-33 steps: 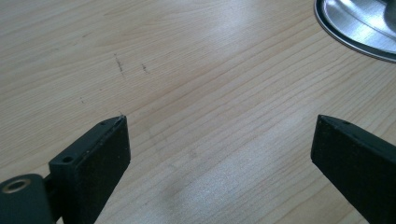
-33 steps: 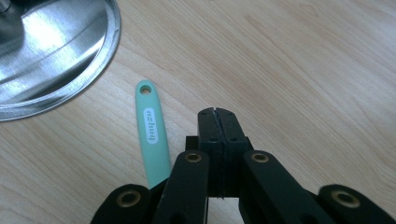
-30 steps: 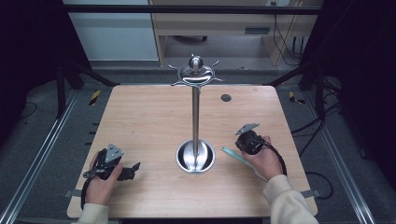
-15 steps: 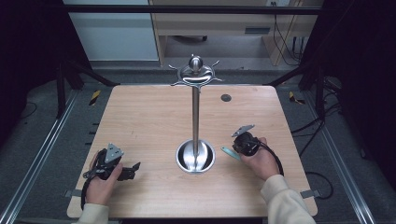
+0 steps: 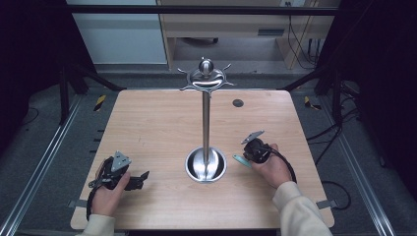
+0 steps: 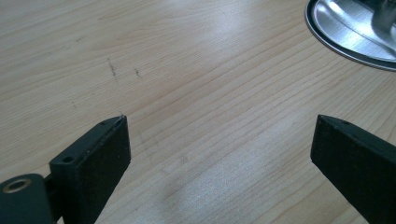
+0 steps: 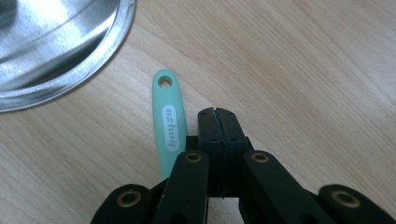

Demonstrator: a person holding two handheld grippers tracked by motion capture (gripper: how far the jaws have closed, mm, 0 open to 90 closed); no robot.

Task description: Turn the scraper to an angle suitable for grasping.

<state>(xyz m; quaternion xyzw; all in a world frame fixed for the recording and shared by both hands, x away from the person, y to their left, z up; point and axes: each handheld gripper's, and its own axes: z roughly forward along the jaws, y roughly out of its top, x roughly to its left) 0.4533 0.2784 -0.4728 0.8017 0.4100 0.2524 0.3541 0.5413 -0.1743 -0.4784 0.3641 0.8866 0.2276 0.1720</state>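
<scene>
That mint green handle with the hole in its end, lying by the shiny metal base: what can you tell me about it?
The mint green handle looks like smooth plastic, slim with a rounded end pierced by a hanging hole, and carries a white oval label whose lettering is too small to read. It lies flat on the wooden table, close to the round metal base but apart from it. Its other end disappears under the right gripper, whose jaws are shut beside it, not on it.

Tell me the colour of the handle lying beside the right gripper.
Mint green, with white lettering and a hole at its end; the handle shows best in the right gripper view.
</scene>
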